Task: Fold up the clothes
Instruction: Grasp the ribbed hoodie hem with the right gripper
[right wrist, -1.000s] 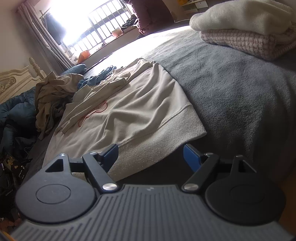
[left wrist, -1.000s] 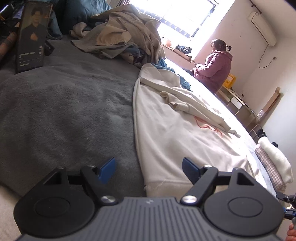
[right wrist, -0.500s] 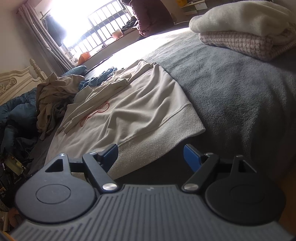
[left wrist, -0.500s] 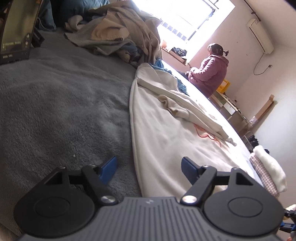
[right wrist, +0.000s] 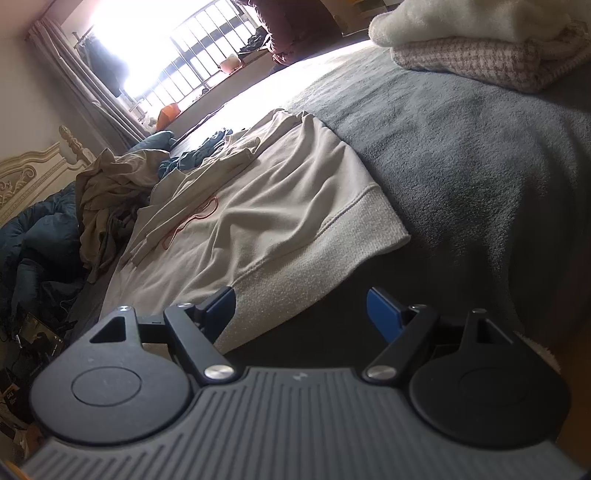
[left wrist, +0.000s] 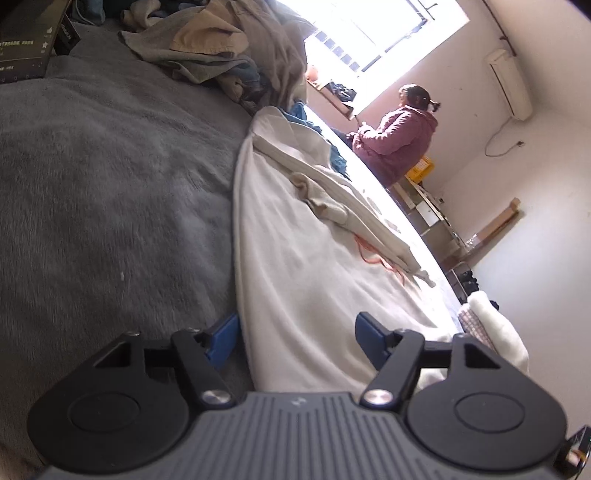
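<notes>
Straddling cream sweatshirt (left wrist: pixel 303 295) hem – left gripper (left wrist: pixel 297 338) jaws narrowing, unclamped; right gripper (right wrist: pixel 301 310) wide.

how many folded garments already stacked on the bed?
2: a white fleece on top of a pink checked knit, far right on the grey blanket. Others may be off-frame.

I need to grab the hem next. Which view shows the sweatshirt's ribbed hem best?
The right wrist view: the ribbed hem of the sweatshirt runs across it in full, corner included, just beyond the open right gripper. The left wrist view shows mostly the sweatshirt's side edge and body; the left gripper hides the hem.
</notes>
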`<move>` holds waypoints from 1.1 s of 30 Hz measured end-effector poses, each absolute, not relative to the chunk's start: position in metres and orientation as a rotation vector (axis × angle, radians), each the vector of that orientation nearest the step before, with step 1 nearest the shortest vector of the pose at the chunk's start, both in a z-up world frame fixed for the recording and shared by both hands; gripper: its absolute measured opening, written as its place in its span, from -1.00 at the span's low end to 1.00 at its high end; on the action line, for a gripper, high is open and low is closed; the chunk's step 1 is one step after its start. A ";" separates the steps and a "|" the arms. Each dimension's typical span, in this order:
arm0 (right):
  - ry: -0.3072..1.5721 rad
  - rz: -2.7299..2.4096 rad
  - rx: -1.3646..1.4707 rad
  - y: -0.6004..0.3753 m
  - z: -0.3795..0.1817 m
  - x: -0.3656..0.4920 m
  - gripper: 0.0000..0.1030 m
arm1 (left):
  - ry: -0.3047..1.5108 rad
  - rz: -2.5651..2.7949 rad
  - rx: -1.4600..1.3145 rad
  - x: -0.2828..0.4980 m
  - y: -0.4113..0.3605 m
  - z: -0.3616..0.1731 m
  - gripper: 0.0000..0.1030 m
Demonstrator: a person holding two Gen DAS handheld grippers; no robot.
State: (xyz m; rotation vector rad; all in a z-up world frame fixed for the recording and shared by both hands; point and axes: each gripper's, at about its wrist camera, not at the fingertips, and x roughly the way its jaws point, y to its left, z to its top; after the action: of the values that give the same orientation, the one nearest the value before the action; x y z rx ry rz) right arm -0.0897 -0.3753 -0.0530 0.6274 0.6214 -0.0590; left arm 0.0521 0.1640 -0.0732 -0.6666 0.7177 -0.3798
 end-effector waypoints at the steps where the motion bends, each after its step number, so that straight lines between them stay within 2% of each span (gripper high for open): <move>1: 0.617 -0.060 0.628 -0.375 -0.052 -0.090 0.53 | 0.722 -0.381 -0.676 0.055 0.164 -0.075 0.34; 13: 0.609 -0.052 0.660 -0.376 -0.055 -0.088 0.53 | 0.757 -0.528 -0.812 0.021 0.157 -0.098 0.32; 17: 0.604 -0.035 0.649 -0.373 -0.053 -0.084 0.53 | 0.762 -0.537 -0.856 0.017 0.160 -0.111 0.16; 33: 0.509 -0.047 0.733 -0.445 -0.051 -0.067 0.50 | 0.769 -0.550 -0.827 0.038 0.145 -0.108 0.21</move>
State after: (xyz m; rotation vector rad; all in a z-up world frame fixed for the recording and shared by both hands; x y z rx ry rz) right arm -0.0671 -0.4453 -0.0511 0.7327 0.5091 -0.0474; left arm 0.0384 0.1451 -0.1080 -0.8274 0.7692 -0.5503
